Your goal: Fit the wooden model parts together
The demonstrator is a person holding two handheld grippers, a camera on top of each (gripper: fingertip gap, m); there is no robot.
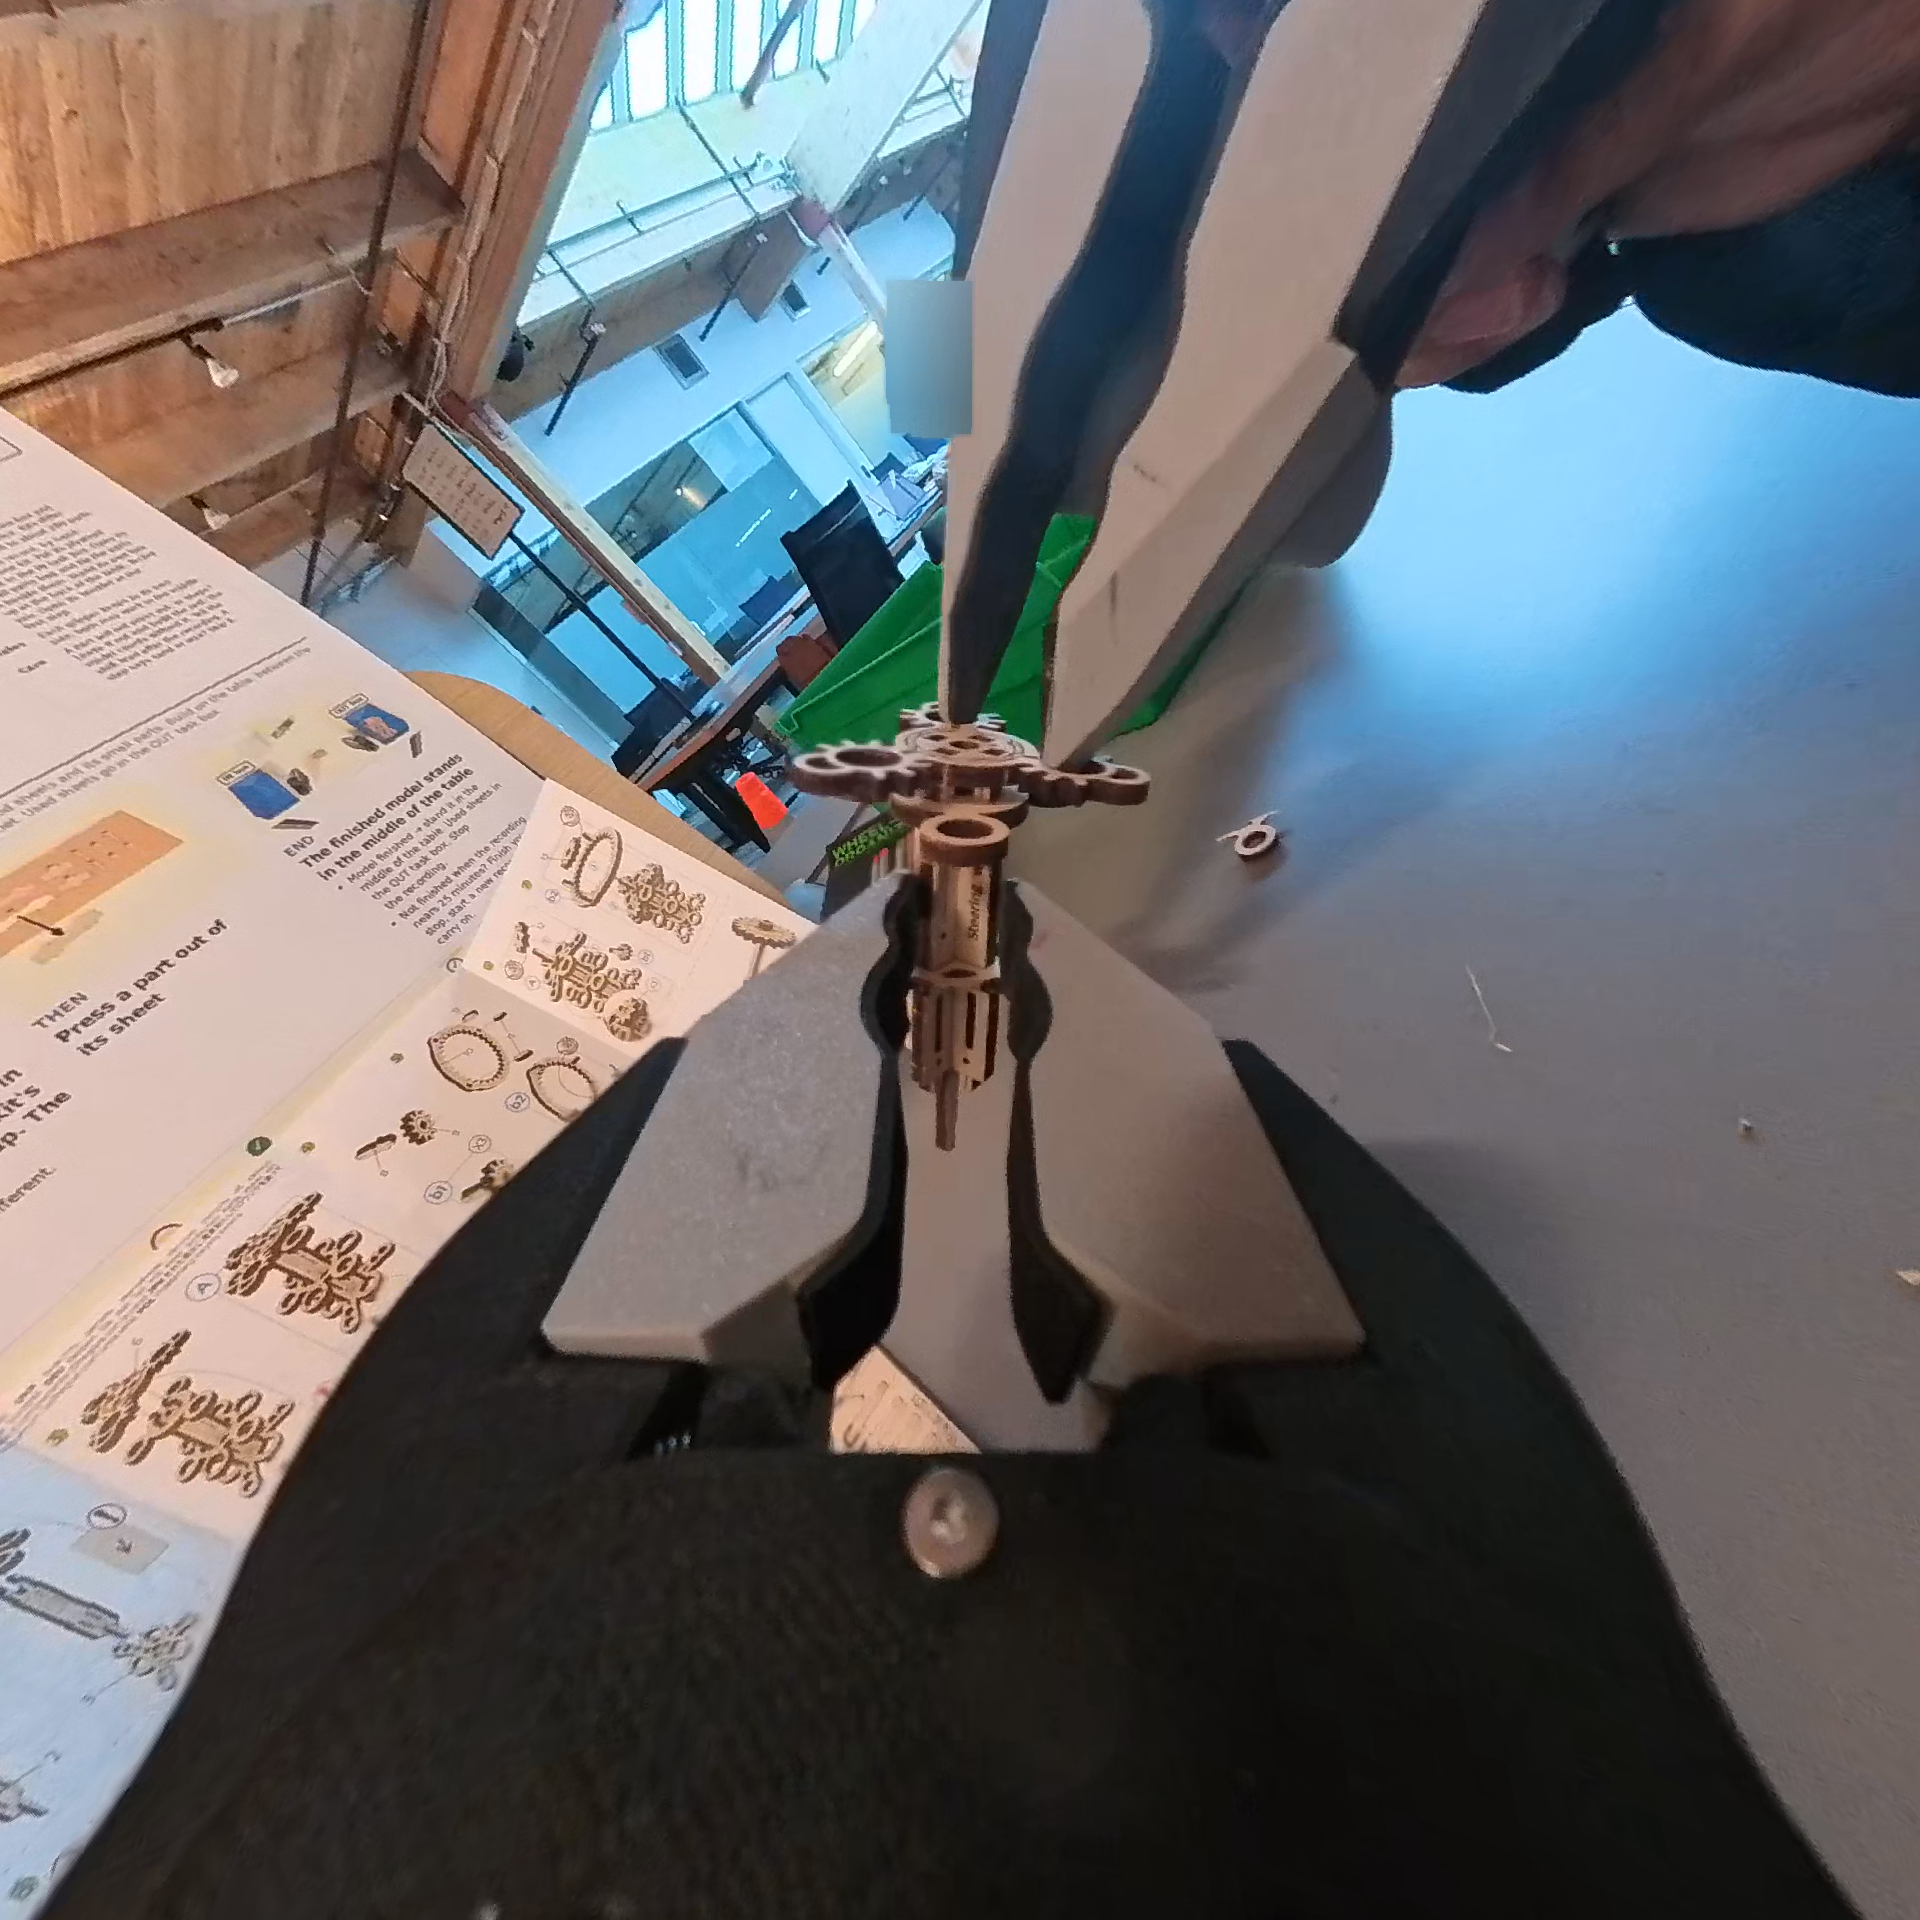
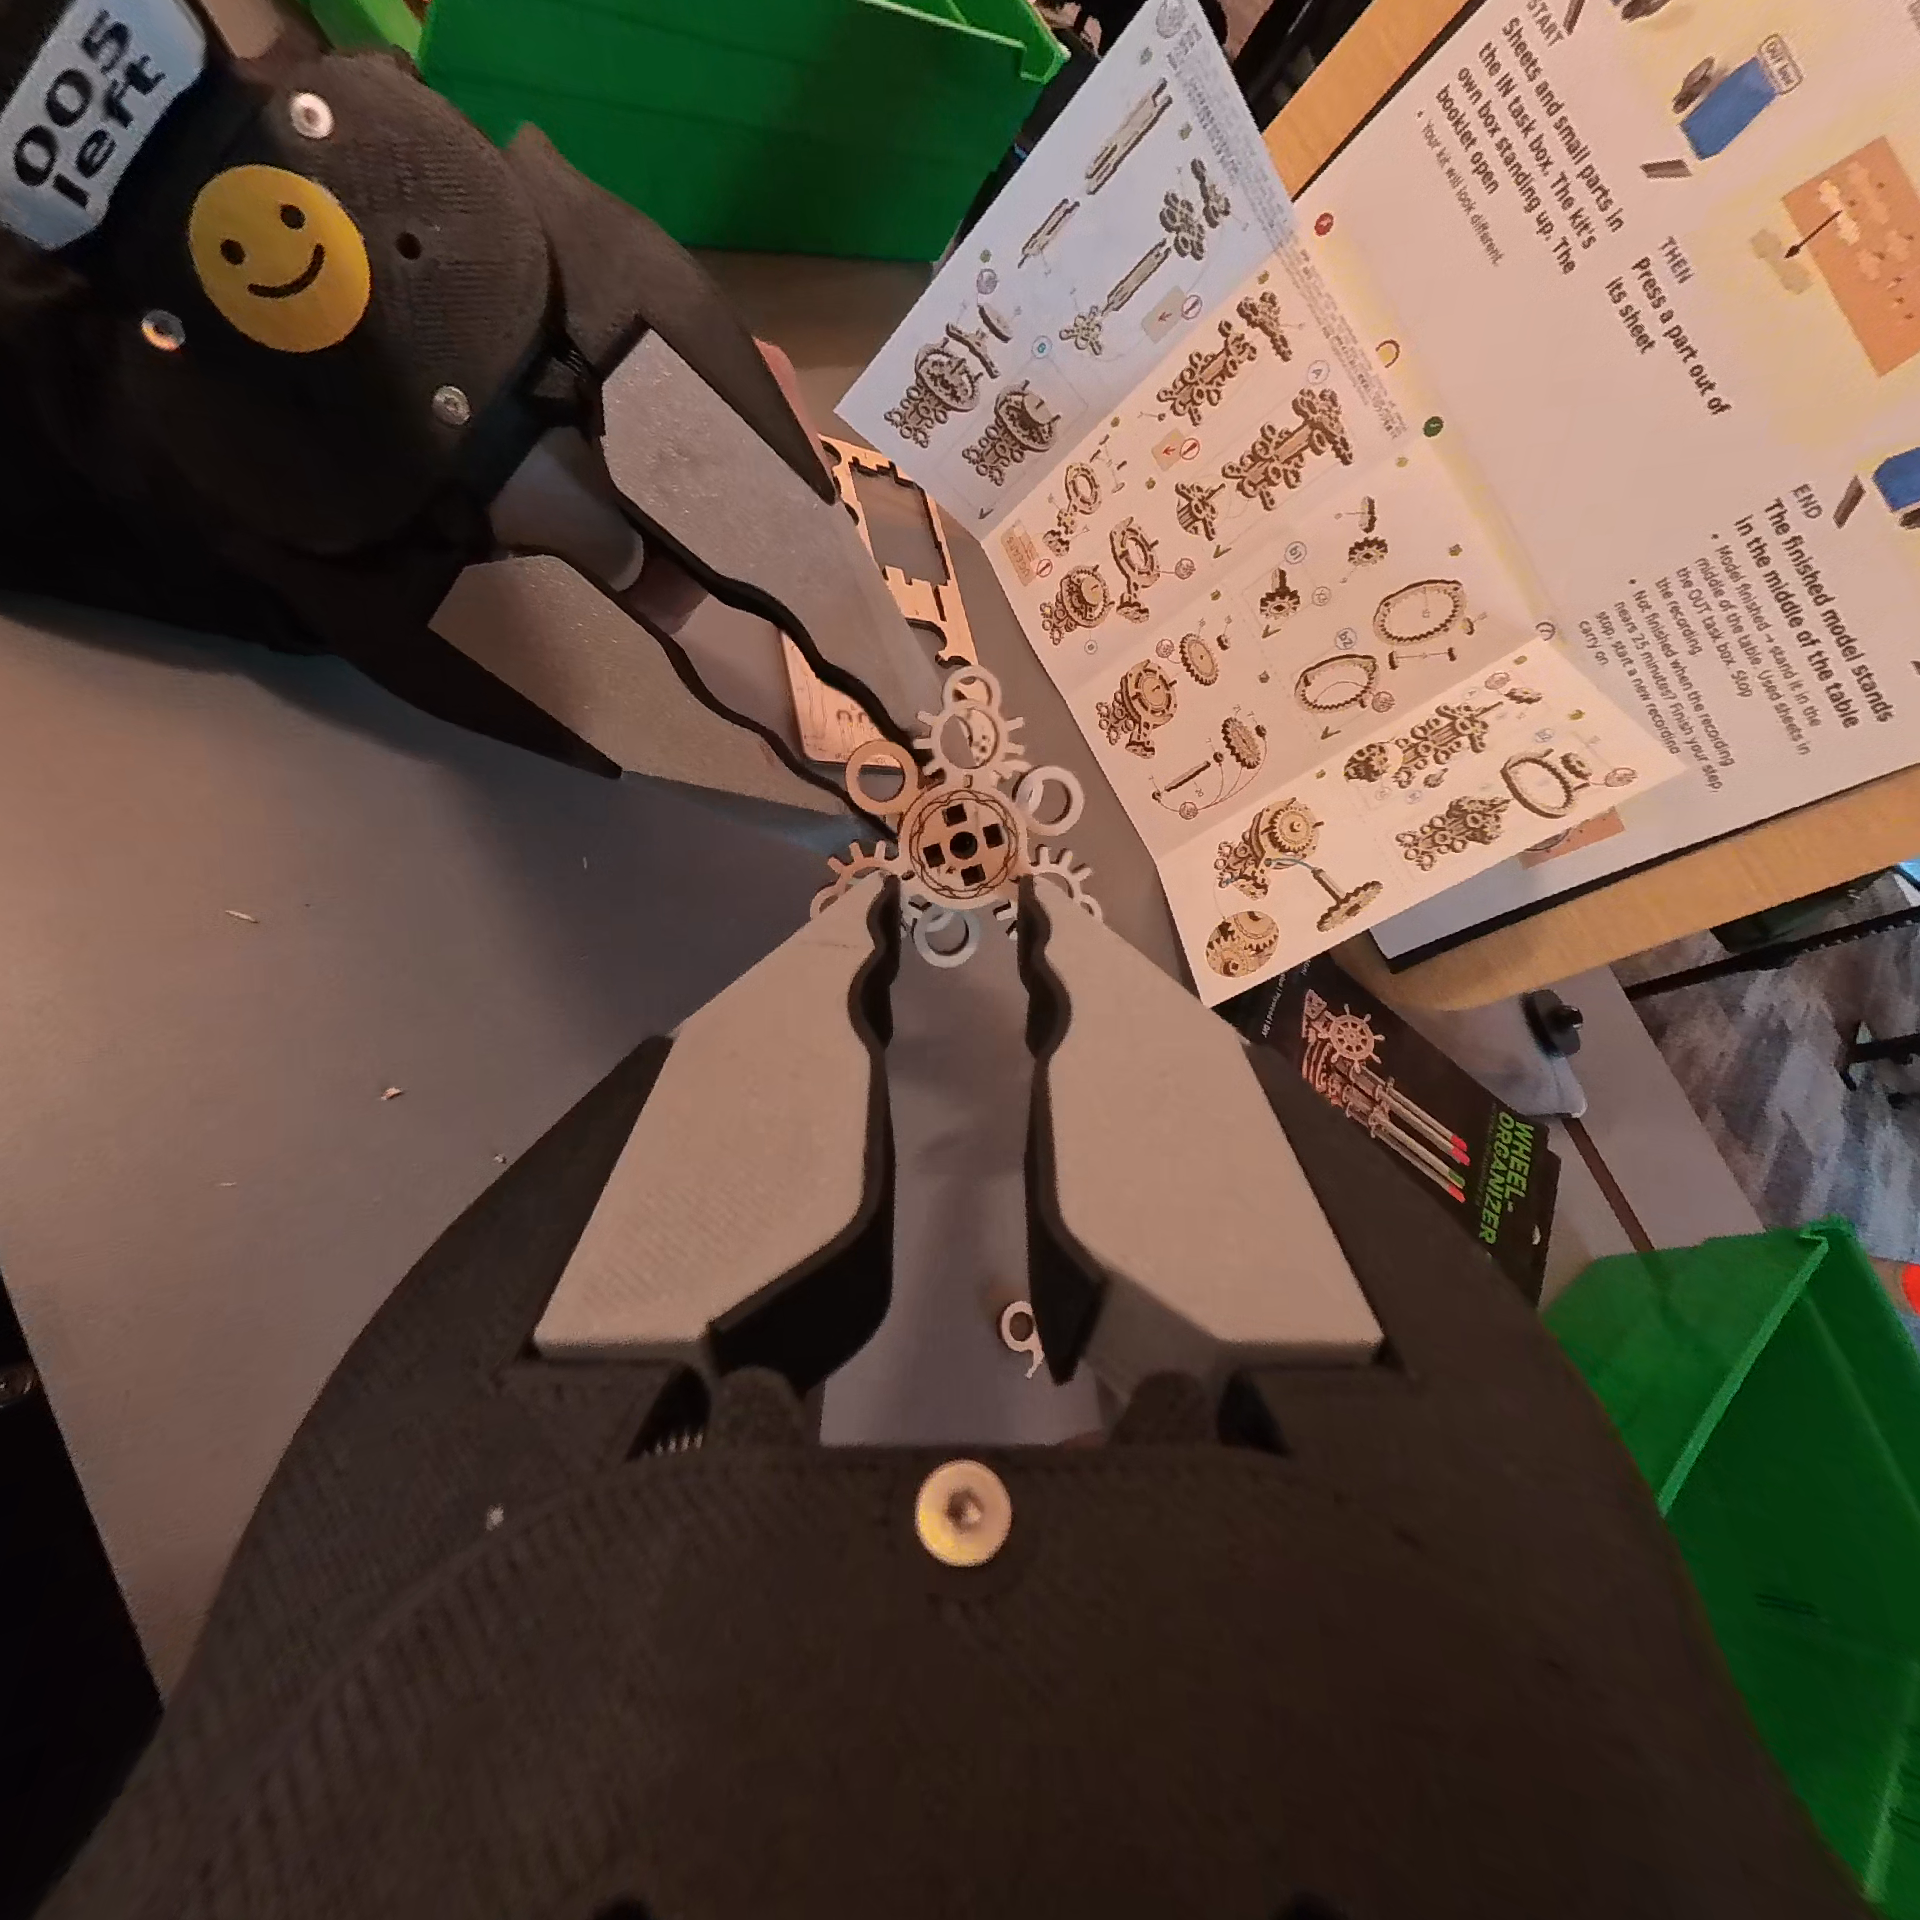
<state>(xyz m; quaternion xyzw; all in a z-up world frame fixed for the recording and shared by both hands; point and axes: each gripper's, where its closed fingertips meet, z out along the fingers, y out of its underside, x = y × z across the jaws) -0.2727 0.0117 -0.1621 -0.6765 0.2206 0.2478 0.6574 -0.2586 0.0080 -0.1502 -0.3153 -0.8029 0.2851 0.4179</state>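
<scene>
My left gripper (image 1: 956, 935) is shut on a slim wooden column (image 1: 961, 977) and holds it upright above the grey table (image 1: 1558, 1091). A flat wooden part with rings and gear-shaped lobes (image 1: 966, 774) sits across the column's top end. My right gripper (image 1: 1023, 738) comes down from above, and its tips close on that flat part. In the right wrist view the flat part (image 2: 956, 836) faces the camera, with my right gripper (image 2: 961, 909) at its lower edge. The left gripper (image 2: 883, 774) reaches in from the upper left.
Instruction sheets (image 1: 208, 883) and a folded booklet (image 2: 1299, 623) lie beside the work. A used wooden sheet (image 2: 904, 582) lies behind the left gripper. Green bins (image 2: 727, 114) (image 2: 1766, 1455) stand near. A small loose wooden piece (image 1: 1252, 836) and a dark kit package (image 2: 1434, 1143) lie on the table.
</scene>
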